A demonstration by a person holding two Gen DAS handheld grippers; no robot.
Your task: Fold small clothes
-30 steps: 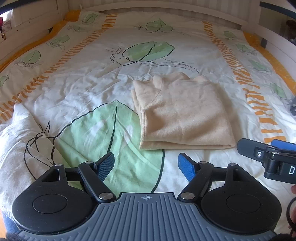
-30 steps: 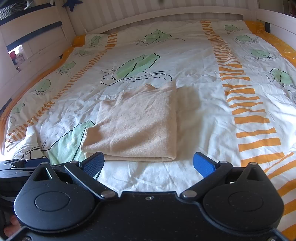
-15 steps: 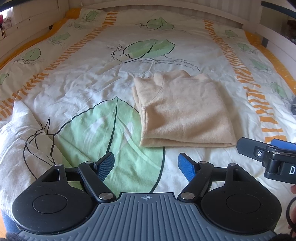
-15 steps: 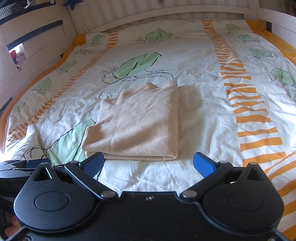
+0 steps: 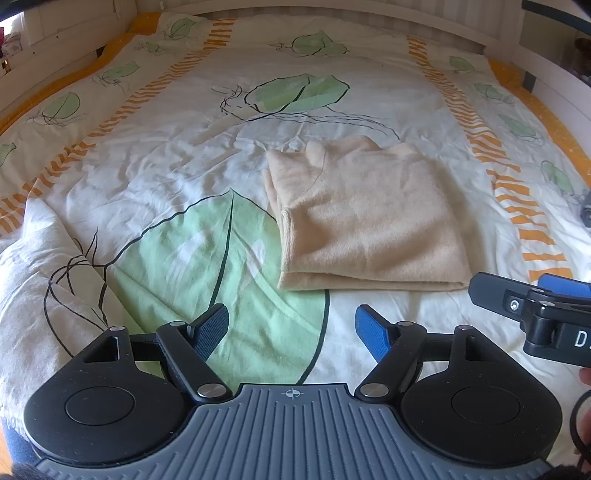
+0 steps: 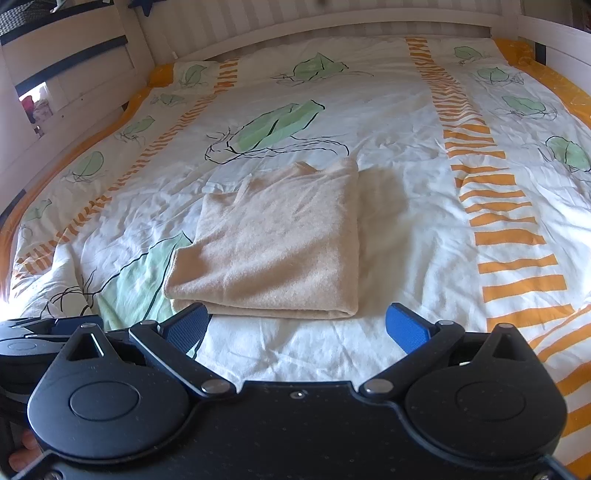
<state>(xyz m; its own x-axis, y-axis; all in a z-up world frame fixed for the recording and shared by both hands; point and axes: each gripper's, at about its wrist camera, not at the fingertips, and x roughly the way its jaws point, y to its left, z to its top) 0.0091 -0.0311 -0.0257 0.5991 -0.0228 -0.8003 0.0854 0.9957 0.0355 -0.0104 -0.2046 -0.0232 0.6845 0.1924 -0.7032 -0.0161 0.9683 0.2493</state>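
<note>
A beige knit garment (image 5: 369,221) lies folded into a flat rectangle on the bed; it also shows in the right wrist view (image 6: 273,243). My left gripper (image 5: 291,328) is open and empty, hovering in front of and slightly left of the garment's near edge. My right gripper (image 6: 295,325) is open and empty, hovering just in front of the garment's near folded edge. The right gripper also shows at the right edge of the left wrist view (image 5: 535,306). The left gripper shows at the lower left of the right wrist view (image 6: 44,332).
The bed cover (image 5: 147,184) is white with green leaves and orange stripes, wrinkled at the near left. A white slatted bed frame (image 6: 332,22) runs along the back and sides. A small dark object (image 5: 585,212) lies at the bed's right edge.
Both grippers have tilted or drawn back slightly, so the garment sits a little lower in each view. The garment has not moved and both grippers stay open.
</note>
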